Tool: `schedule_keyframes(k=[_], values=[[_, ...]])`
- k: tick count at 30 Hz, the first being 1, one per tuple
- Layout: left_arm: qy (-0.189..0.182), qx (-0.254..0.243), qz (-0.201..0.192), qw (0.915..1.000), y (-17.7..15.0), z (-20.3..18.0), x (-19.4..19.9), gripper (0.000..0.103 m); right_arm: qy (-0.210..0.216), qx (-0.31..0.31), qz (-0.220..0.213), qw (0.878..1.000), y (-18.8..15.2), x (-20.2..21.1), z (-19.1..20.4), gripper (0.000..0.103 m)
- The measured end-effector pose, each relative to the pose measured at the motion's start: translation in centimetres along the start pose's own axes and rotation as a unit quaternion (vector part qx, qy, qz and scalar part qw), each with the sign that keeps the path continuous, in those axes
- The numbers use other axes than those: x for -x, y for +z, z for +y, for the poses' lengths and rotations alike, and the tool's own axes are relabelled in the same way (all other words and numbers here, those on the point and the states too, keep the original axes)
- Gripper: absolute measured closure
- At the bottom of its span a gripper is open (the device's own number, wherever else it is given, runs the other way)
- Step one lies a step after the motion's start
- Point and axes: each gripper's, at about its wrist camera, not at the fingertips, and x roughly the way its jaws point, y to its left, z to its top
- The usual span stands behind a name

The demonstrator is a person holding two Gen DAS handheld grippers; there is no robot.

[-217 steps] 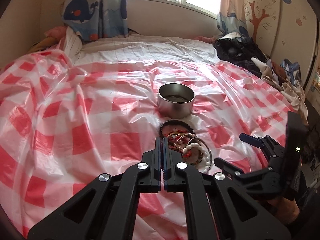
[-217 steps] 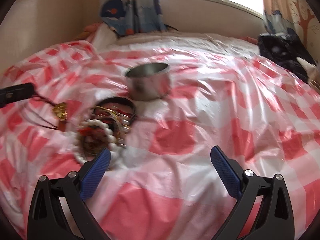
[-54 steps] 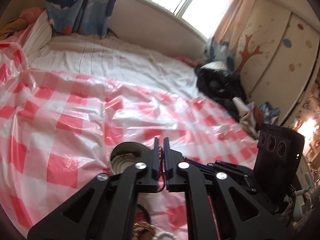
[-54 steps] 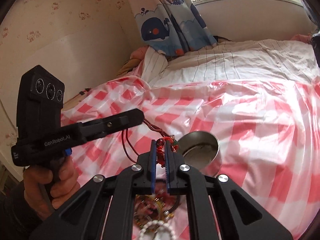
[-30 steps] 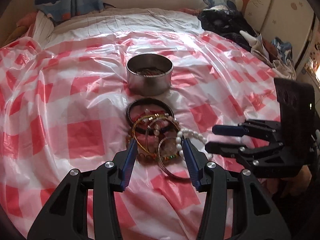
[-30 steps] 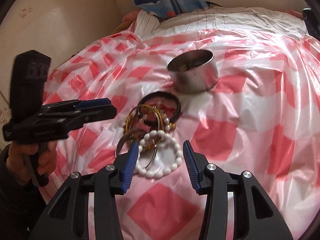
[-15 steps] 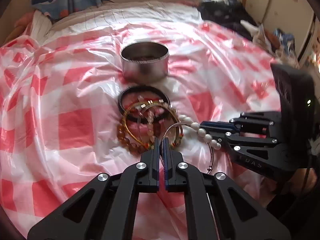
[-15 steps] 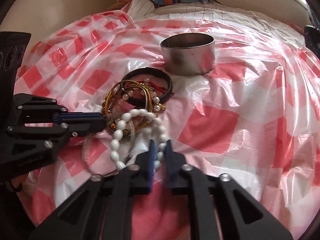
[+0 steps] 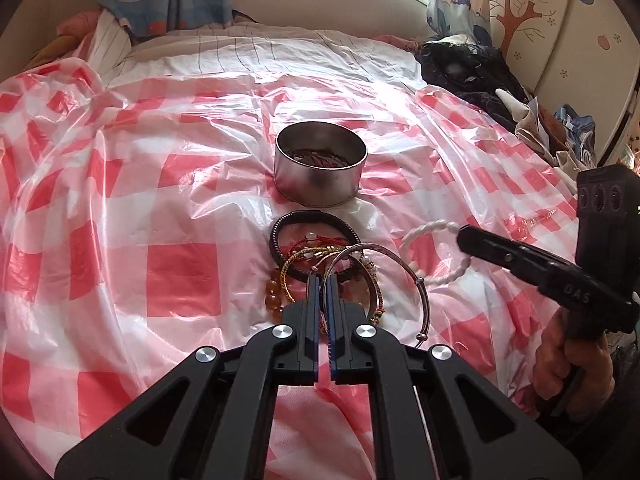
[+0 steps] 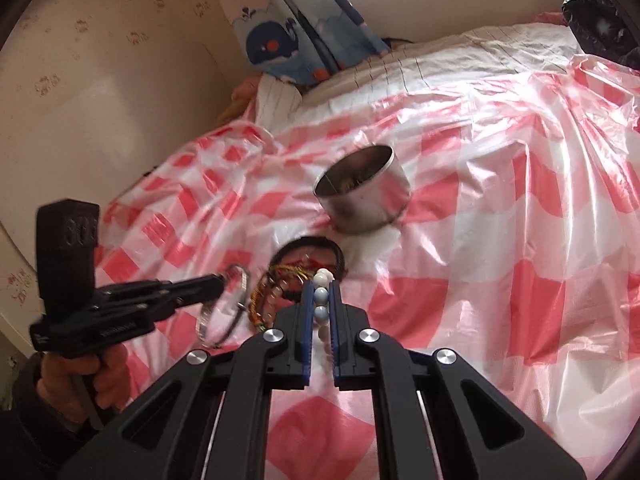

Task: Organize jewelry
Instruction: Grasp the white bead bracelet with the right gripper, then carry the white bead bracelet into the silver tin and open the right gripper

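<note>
A bed (image 9: 280, 52) carries a red-and-white checked plastic sheet (image 9: 180, 272). On the sheet stand a round metal tin (image 9: 320, 176) and, just beside it, a heap of bracelets (image 9: 316, 264). Dark clothes (image 9: 468, 72) lie at the bed's far right.

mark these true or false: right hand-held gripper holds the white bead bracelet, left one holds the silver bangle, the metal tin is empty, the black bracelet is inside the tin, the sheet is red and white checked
1. The right hand-held gripper is shut on the white bead bracelet. True.
2. The left hand-held gripper is shut on the silver bangle. True.
3. The metal tin is empty. False: dark reddish pieces lie inside it.
4. The black bracelet is inside the tin. False: it lies on the sheet just in front of the tin, with the rest of the pile.
5. The plastic sheet is red and white checked. True.
</note>
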Motion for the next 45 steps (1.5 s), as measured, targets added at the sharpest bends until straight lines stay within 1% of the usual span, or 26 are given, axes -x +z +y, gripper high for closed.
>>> schedule_keyframes(k=[5, 9, 13, 20, 23, 25, 26, 28, 29, 31, 34, 35, 36, 37, 39, 41, 42, 43, 45], values=[[0.012, -0.013, -0.017, 0.9997, 1.4, -0.5, 0.3, 0.1, 0.022, -0.007, -0.031, 0.999, 1.7, 1.0, 0.2, 0.095], [0.018, -0.013, -0.029, 0.9993, 3.7, -0.2, -0.1, 0.1, 0.034, -0.011, -0.048, 0.998, 3.4, 1.2, 0.2, 0.095], [0.03, -0.016, -0.031, 0.9989, 5.8, -0.1, -1.3, 0.1, 0.042, -0.012, -0.059, 0.997, 5.6, 0.7, 0.0, 0.095], [0.048, -0.025, -0.028, 0.9981, 10.3, 0.4, -4.6, 0.1, 0.043, 0.004, -0.067, 0.997, 9.5, -1.5, 0.1, 0.095], [0.046, -0.025, -0.026, 0.9983, 12.1, 0.4, -6.5, 0.1, 0.043, 0.012, -0.068, 0.997, 11.1, -2.8, 0.2, 0.095], [0.028, -0.028, -0.004, 0.9992, 13.1, 0.2, -9.1, 0.098, 0.04, 0.016, -0.069, 0.997, 11.5, -3.3, 0.3, 0.095], [0.03, -0.032, 0.012, 0.999, 13.5, 0.1, -10.7, 0.098, 0.037, 0.021, -0.069, 0.997, 11.9, -3.8, 0.3, 0.095], [0.037, -0.043, 0.029, 0.998, 13.5, -0.1, -12.4, 0.098, 0.033, 0.025, -0.063, 0.997, 12.4, -5.1, 0.0, 0.095], [0.038, -0.043, 0.03, 0.9979, 13.5, 0.1, -12.7, 0.098, 0.033, 0.021, -0.058, 0.998, 12.5, -5.9, -0.3, 0.095], [0.04, -0.034, 0.022, 0.9984, 13.5, 0.8, -12.2, 0.097, 0.038, 0.014, -0.051, 0.998, 12.7, -6.8, -0.8, 0.095], [0.056, -0.013, 0.011, 0.9983, 13.8, 2.6, -10.6, 0.097, 0.048, 0.004, -0.038, 0.998, 13.1, -8.2, -1.2, 0.095], [0.059, -0.005, 0.007, 0.9982, 13.8, 3.1, -10.0, 0.097, 0.037, 0.003, -0.014, 0.999, 13.1, -9.2, -1.5, 0.095], [0.061, 0.002, 0.003, 0.9982, 13.7, 3.6, -9.2, 0.096, 0.0, 0.007, 0.007, 1.0, 13.0, -10.3, -1.7, 0.094], [0.062, 0.007, -0.001, 0.9981, 13.5, 3.8, -8.6, 0.096, -0.035, 0.009, 0.012, 0.999, 12.6, -10.7, -2.0, 0.093], [0.062, 0.014, -0.004, 0.998, 12.5, 4.1, -7.2, 0.093, -0.062, 0.002, 0.015, 0.998, 11.9, -10.5, -2.9, 0.092], [0.059, 0.013, -0.005, 0.9981, 10.9, 3.9, -5.8, 0.088, -0.068, -0.005, 0.006, 0.998, 11.3, -9.2, -3.2, 0.085], [0.058, 0.012, -0.004, 0.9982, 9.7, 3.7, -5.0, 0.087, -0.067, -0.01, 0.002, 0.998, 11.0, -8.5, -3.2, 0.075], [0.056, 0.013, -0.002, 0.9983, 8.6, 3.5, -4.4, 0.085, -0.066, -0.013, 0.0, 0.998, 10.3, -7.8, -3.2, 0.071], [0.053, 0.01, 0.006, 0.9985, 6.2, 3.1, -3.3, 0.083, -0.06, -0.015, 0.0, 0.998, 8.0, -6.0, -2.7, 0.069]])
